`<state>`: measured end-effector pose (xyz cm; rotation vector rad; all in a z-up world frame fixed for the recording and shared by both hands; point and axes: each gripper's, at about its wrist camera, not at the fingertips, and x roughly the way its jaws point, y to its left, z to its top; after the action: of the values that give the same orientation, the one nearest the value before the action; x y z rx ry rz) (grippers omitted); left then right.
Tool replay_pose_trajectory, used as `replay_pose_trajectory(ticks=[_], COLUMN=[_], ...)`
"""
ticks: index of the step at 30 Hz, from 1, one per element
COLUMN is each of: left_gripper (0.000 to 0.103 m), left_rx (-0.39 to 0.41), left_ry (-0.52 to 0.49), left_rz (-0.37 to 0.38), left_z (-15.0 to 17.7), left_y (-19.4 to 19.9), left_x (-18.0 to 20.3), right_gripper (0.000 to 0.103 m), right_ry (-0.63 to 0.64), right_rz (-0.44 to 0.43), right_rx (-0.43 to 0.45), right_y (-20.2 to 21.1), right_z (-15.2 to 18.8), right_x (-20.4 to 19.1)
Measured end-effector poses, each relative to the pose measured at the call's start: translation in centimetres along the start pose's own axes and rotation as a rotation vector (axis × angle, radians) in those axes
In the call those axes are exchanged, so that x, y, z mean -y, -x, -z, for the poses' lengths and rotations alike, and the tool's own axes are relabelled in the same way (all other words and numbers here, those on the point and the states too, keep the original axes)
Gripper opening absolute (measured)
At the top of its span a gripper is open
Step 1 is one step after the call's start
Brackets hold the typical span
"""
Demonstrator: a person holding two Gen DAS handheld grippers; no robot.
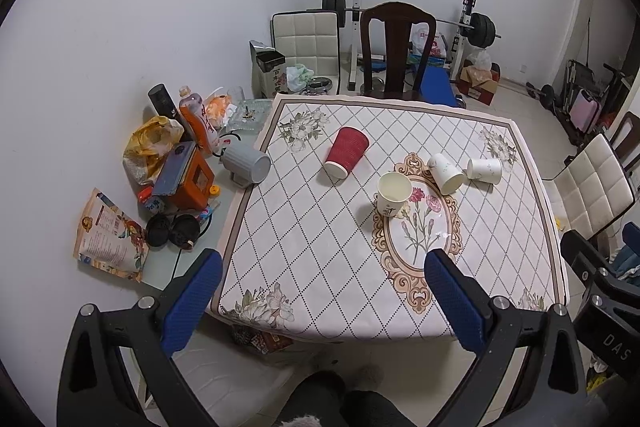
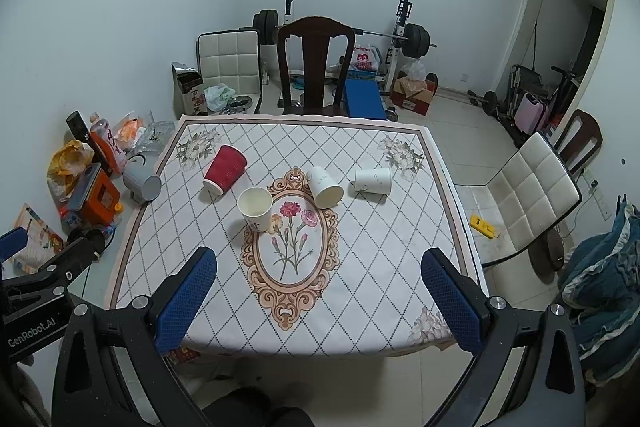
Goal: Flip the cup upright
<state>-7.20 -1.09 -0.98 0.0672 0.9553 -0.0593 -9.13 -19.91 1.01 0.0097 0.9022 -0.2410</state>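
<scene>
You are holding both grippers above the near edge of the table (image 2: 400, 227), which is wearing a diamond-patterned tablecloth (image 1: 320, 247) with a floral medallion.

Left gripper (image 1: 324, 287): its blue-padded fingers (image 1: 192, 303) are standing spread wide, gripping nothing. Right gripper (image 2: 320, 287): its fingers (image 2: 450, 301) are likewise standing spread wide and empty.

Four paper cups are sitting on the cloth:
- A cream cup (image 2: 255, 207) is standing upright, mouth up, at the far-left rim of the medallion.
- A red ribbed cup (image 2: 224, 169) is lying on its side behind and left of the cream cup, mouth facing you.
- A white cup (image 2: 325, 186) is lying tipped at the medallion's far edge, mouth facing you.
- A second white cup (image 2: 373, 180) is lying on its side just right of that one, apart from it.

A grey mug (image 1: 245, 163) is lying on its side at the cloth's left edge, beside an orange box (image 1: 188, 179) and a juice bottle (image 1: 196, 119). A dark wooden chair (image 2: 314, 67) is standing at the far side.
</scene>
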Motion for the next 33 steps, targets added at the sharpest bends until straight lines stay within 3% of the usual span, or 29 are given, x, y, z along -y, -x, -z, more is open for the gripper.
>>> replay_pose_trajectory(ticks=[33], left_gripper=[0.103], left_rx=[0.0], left_ry=[0.009], left_rz=[-0.005], left_z=[0.1], left_y=[0.1], left_x=[0.4], right_gripper=[0.103], right_ry=[0.016], right_rz=[-0.018], right_rx=[-0.013], right_y=[-0.2], right_z=[1.0], right_x=[-0.6])
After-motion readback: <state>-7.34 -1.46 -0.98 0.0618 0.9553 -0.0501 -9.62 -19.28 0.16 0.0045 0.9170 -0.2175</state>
